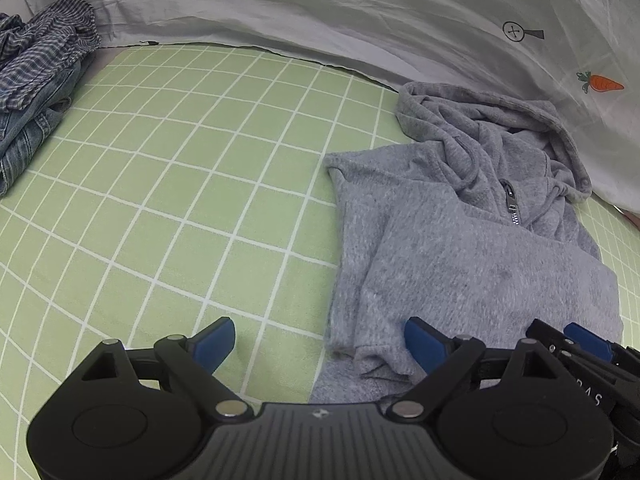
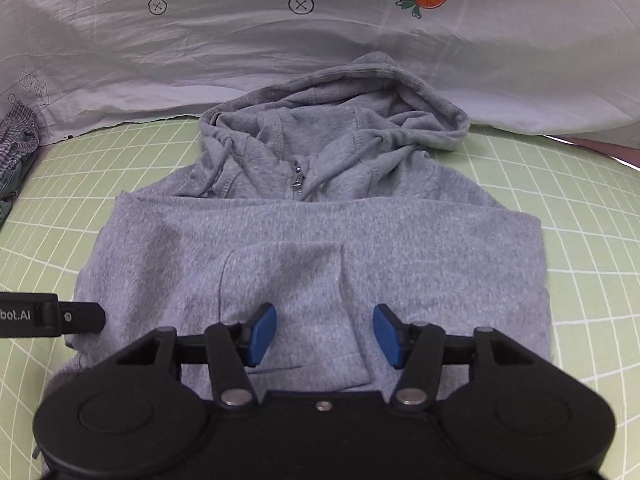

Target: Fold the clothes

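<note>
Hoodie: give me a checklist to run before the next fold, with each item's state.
1. Left gripper open: ok, jaws wide, straddling the hoodie's left edge.
2. Right gripper open: ok, nothing between the pads, over the near hem.
3. Bottom already folded up over the chest: ok, the folded edge lies just below the zipper.
4. Hood laid flat: not ok, it stands bunched against the white sheet.
5. Green mat free beside the hoodie: ok; the jeans pile sits far left.
6. Sleeves tucked in: cannot tell, none show.
</note>
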Motion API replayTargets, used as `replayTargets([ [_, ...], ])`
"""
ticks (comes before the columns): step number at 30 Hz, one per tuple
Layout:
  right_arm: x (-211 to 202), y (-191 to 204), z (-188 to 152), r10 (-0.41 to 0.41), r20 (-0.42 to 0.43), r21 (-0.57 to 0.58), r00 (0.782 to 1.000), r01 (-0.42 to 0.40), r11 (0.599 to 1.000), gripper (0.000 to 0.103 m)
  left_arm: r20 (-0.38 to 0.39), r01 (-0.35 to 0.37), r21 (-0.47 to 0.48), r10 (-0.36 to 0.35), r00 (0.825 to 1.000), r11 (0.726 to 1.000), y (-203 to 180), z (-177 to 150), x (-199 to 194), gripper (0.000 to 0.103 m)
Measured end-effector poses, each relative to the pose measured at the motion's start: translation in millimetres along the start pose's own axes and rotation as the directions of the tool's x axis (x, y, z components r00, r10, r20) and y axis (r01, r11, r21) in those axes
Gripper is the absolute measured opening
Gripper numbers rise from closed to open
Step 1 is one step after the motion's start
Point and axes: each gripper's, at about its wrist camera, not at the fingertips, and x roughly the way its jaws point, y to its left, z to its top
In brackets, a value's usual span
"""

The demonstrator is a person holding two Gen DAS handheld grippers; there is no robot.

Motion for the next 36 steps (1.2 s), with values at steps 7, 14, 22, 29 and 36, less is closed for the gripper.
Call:
replayTargets([
  [7,-13.1,-5.5,2.9,0.05,0.014,-0.029,0.999,-0.049,0.998,0.011,0.03,0.002,0.015,-0.003,1.0,1.0,-8.3,3.4,-13.2,0.092],
  [14,-52.1,-23.1,9.7,0.048,0.111,0.002,0.993,-0.048,0.999,0.011,0.092,-0.007,0.091,-0.001,0.996,0.996,-31.2,13.3,-31.7,0.092],
  [22,-65.2,-69.9,8.8,-0.059,0.116,0.099,0.991,0.048,0.994,0.011,0.062,-0.03,0.157,0.021,0.998,0.987,-55.7,11.3,-19.4,0.092],
  [29,-41.4,-96.4,-5.7,-0.1,0.032,0.169,0.994,0.093,0.981,0.012,0.001,-0.067,0.171,0.067,0.998,0.983,-56.0,3.5,6.2,0.092],
  [36,-26.7,-95.0,-6.0,-0.121,-0.018,0.134,0.992,0.122,0.983,0.018,-0.027,-0.066,0.145,0.071,0.997,0.987,-47.3,0.5,19.5,0.1],
])
